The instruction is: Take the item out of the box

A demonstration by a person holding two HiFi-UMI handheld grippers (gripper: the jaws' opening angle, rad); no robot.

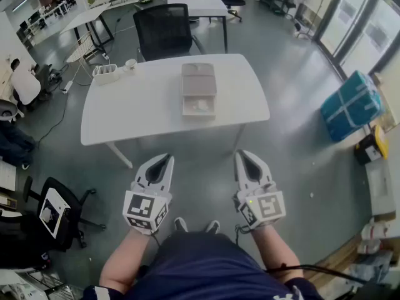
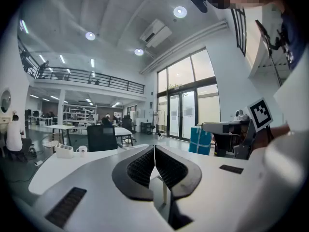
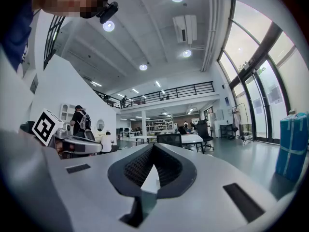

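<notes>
Both grippers held shut and empty, near of the table, with the box standing open.
The left gripper (image 1: pixel 165 162) and right gripper (image 1: pixel 241 159) are side by side above the floor, well short of the white table (image 1: pixel 119 114); each pair of jaws is pressed together with nothing between. The beige box (image 1: pixel 199 79) sits mid-table, and a pale item (image 1: pixel 202 105) lies in its near part. A cup (image 1: pixel 130 64) stands at the far left corner, and a black chair (image 1: pixel 164 30) stands beyond the table.
</notes>
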